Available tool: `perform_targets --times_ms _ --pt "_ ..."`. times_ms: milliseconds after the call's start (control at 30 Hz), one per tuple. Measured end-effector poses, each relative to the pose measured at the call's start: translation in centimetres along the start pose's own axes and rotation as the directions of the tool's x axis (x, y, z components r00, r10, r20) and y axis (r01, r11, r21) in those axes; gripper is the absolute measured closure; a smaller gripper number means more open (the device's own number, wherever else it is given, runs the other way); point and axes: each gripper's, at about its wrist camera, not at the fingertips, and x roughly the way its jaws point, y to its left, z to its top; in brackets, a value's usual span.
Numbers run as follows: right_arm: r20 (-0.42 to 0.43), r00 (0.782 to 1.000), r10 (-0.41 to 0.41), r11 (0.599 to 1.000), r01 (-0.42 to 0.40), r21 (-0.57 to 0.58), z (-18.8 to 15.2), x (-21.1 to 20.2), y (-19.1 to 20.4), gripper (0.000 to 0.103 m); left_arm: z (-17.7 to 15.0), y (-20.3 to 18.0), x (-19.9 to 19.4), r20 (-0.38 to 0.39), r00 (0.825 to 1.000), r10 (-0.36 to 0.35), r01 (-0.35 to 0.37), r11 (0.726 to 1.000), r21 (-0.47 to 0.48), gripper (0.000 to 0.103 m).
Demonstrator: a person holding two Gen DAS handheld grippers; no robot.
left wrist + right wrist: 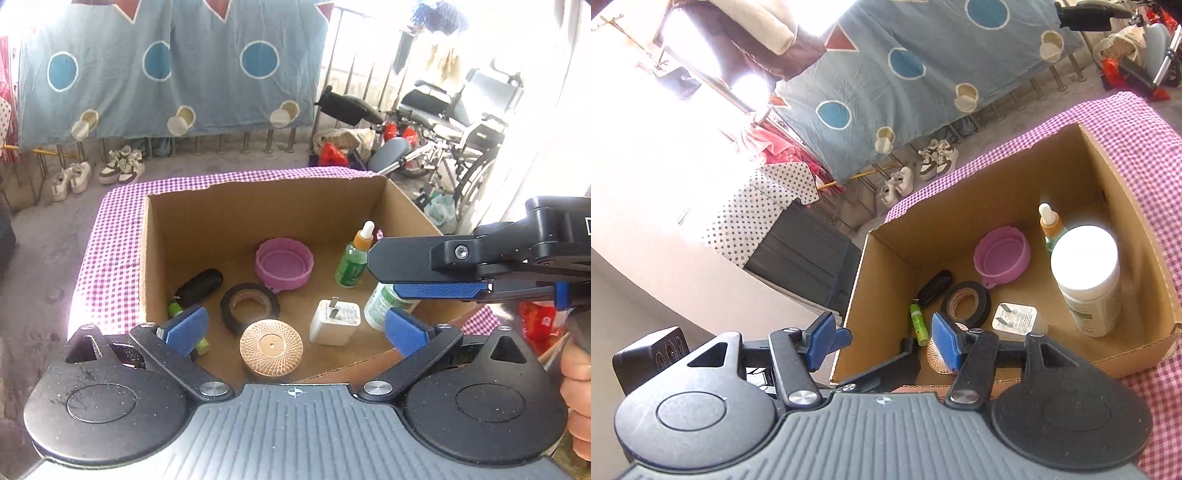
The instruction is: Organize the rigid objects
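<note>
A cardboard box [177, 218] [882, 266] on a purple checked cloth holds a pink bowl [283, 265] [1003, 256], black tape roll [250, 306] [966, 303], round copper tin [271, 347] [938, 360], white charger [335, 322] [1015, 317], green dropper bottle [352, 264] [1049, 226], white bottle [384, 308] [1087, 280], black case [199, 285] [934, 282] and green tube [175, 308] [917, 323]. My left gripper [293, 328] is open and empty above the box's near edge. My right gripper [882, 343] [424, 273] is open and empty, over the box's right side.
The checked cloth [107, 258] [1145, 155] covers the table under the box. Behind hang a blue sheet [166, 74], a railing, shoes [122, 168] on the floor, and a wheelchair [461, 122] at the right.
</note>
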Motion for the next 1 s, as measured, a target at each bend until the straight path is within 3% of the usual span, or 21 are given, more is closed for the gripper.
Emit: perform_targets --times_ms 100,233,367,500,633,767,1000 --pt "0.102 0.993 -0.064 0.998 0.066 -0.014 -1.7 -3.2 0.6 0.025 -0.6 -0.9 -1.6 0.03 0.999 0.013 -0.013 1.0 0.002 0.001" --pt "0.205 0.965 -0.165 0.985 0.173 -0.022 -4.0 -6.0 0.9 0.003 -1.4 -1.4 -2.5 0.043 0.998 0.054 -0.054 0.999 -0.004 0.001" --pt "0.238 0.929 -0.284 0.949 0.307 -0.067 -6.1 -7.1 1.1 0.0 -2.6 -1.5 -2.8 0.054 0.992 0.112 -0.11 0.993 -0.03 0.0" --pt "0.256 0.882 -0.396 0.889 0.438 -0.135 -7.6 -6.8 1.8 0.0 -3.2 -2.2 -2.8 0.055 0.98 0.191 -0.189 0.981 -0.036 0.001" --pt "0.27 0.857 -0.439 0.863 0.486 -0.139 -8.1 -6.8 1.4 0.0 -3.8 -3.0 -2.2 0.054 0.965 0.257 -0.256 0.966 -0.017 0.001" --pt "0.285 0.827 -0.485 0.83 0.538 -0.146 -8.2 -6.4 0.9 0.0 -3.7 -3.4 -1.3 0.045 0.968 0.248 -0.248 0.969 -0.001 0.001" --pt "0.261 0.813 -0.521 0.798 0.572 -0.191 -7.9 -4.5 0.2 0.0 -3.7 -4.0 -0.5 0.02 0.965 0.262 -0.262 0.965 -0.036 0.001"
